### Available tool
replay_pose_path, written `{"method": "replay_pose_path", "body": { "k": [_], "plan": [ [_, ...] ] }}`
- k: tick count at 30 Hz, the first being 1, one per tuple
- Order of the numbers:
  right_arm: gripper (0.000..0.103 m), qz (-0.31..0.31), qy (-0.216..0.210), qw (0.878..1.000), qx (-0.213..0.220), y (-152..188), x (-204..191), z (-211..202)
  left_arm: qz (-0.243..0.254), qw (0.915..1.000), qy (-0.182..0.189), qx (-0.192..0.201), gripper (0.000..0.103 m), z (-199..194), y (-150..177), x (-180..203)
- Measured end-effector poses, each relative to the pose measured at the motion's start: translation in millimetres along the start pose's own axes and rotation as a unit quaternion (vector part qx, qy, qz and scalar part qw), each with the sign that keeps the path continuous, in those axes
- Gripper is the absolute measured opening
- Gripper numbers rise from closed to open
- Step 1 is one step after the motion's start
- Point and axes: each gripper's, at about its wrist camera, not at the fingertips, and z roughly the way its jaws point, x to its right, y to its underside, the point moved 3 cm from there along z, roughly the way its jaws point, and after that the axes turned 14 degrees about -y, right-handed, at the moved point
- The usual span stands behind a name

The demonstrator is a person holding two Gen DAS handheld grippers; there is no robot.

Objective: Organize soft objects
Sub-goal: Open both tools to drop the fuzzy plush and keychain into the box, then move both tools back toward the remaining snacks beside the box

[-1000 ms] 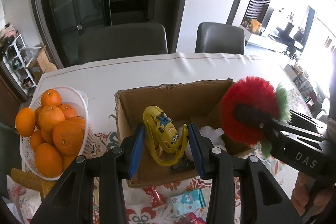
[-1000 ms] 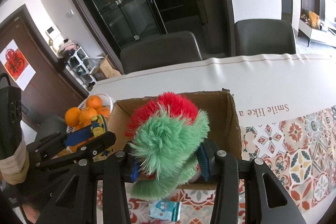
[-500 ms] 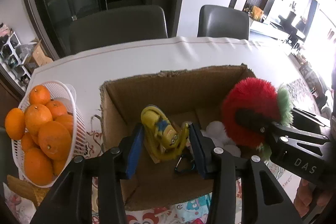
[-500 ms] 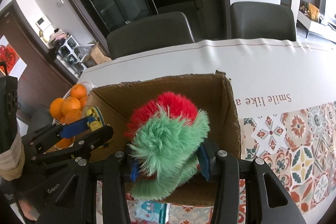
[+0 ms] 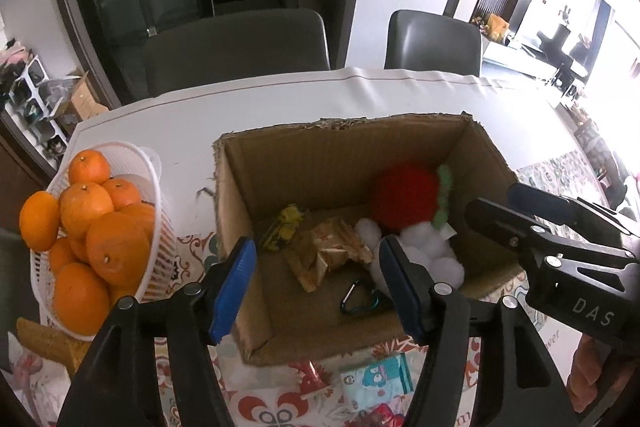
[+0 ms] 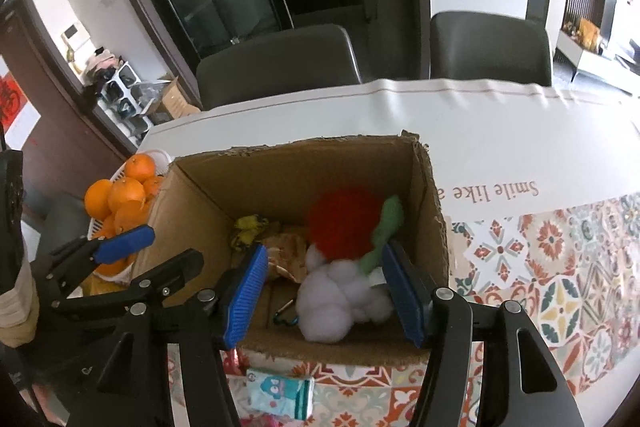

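1. Dining room: white cloth with a patterned runner on the table (image 6: 500, 115), two dark chairs at the far edge, glass cabinet doors behind.
2. My left gripper (image 5: 316, 287) is over the near wall of the cardboard box (image 5: 344, 143). Its jaws have just been opening; they stand apart and grip nothing.
3. My right gripper (image 6: 324, 293) is over the box's near right part. Its jaws have just been opening too; they stand apart, with the white fluff low in the gap. I can't tell if the green tail touches the right pad.
4. A small cartoon-print packet (image 6: 278, 397) lies on the runner at the table's near edge, just in front of the box.
5. Box floor, near side: a teal-and-black carabiner (image 5: 358, 301).
6. White pom-pom plush (image 6: 340, 295) in the near right part of the box.
7. Crumpled brown paper (image 5: 328, 255) mid-floor, left of the white plush.
8. Yellow minion toy (image 5: 284, 229) lies on the floor just beyond the paper, toward the left wall.
9. Red fuzzy plush with green tail (image 5: 406, 197) sits by the far right corner, touching the white plush.
10. White basket (image 5: 140, 163) of oranges (image 5: 112, 251) stands at the table's left edge, just beside the box.
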Motion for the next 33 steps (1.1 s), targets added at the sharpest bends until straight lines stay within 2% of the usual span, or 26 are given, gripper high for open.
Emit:
{"method": "replay_pose_path", "body": {
  "k": [15,25,33],
  "plan": [
    [0.061,-0.018,-0.009,0.999,0.035,33.9,-27.7,-52.2,0.005,0.999,-0.007,0.044,0.066,-63.4,37.7,-3.7],
    [0.061,-0.031,-0.007,0.999,0.043,67.9,-40.0,-71.9,0.015,0.9989,0.0,0.045,0.066,-79.8,75.9,-1.9],
    [0.061,-0.031,-0.009,0.999,0.035,90.7,-48.2,-68.6,0.007,0.9993,-0.008,0.036,0.066,-79.3,101.2,-11.3]
  ]
}}
